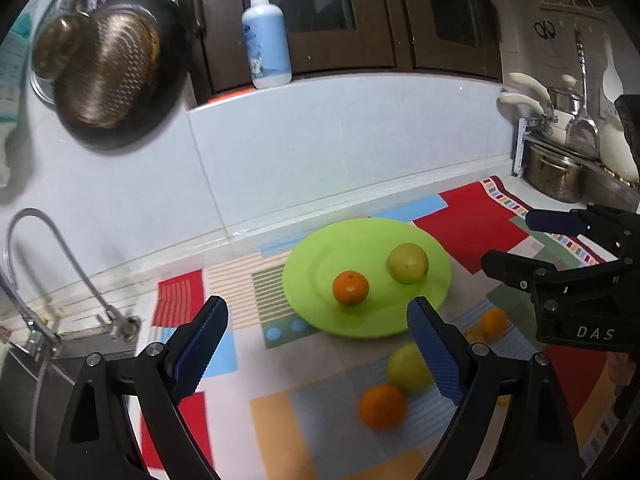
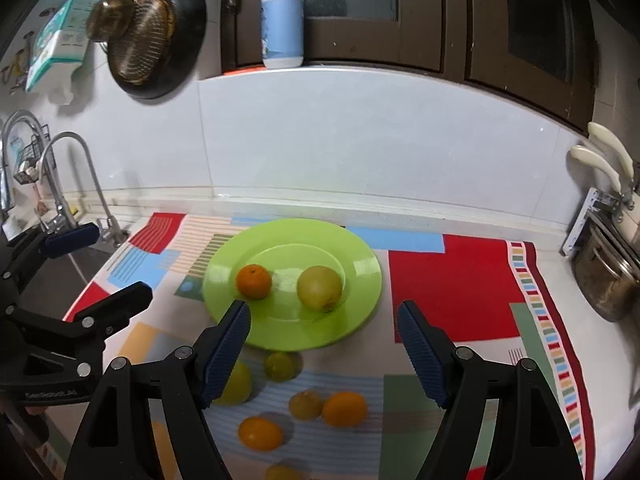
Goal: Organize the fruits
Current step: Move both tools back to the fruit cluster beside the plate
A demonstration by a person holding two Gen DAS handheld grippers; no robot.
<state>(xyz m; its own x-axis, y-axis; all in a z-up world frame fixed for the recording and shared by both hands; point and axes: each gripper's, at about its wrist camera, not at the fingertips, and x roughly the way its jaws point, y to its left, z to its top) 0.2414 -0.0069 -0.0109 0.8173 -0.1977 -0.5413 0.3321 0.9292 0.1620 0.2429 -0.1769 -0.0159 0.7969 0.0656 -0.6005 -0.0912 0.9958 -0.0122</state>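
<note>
Both claws are spread wide with nothing between the pads. The left gripper point(image 1: 318, 346) and the right gripper point(image 2: 324, 350) are matte black plastic with ridged, dark blue rubbery pads, and both hang above the counter pointing down at the fruit.

Right in front of them sits a round, glossy lime-green plastic plate point(image 2: 360, 268) with a raised rim. On it are a small, smooth orange mandarin point(image 2: 253, 281) on the left and a bigger, rounder yellow-green fruit point(image 2: 319, 288) just beside it on the right, not quite touching as far as I can tell.

The rest of the fruit is loose on the mat, on the near side of the plate: two more orange mandarins point(image 2: 345, 408) point(image 2: 260, 433) and several yellow-green ones point(image 2: 281, 366), all a bit blurry.

Everything sits on a flat patchwork-print mat point(image 2: 452, 284) with red, blue, peach and green blocks and stripes. Behind it is a pale tiled wall, a curved metal tap point(image 2: 76, 176) at the left over the sink, a dark round pan point(image 2: 160, 36) hanging on the wall with a brassy perforated strainer in front of it, a white and blue pump bottle point(image 2: 282, 28) on the ledge, and a shiny steel pot point(image 2: 604, 276) at the right.
</note>
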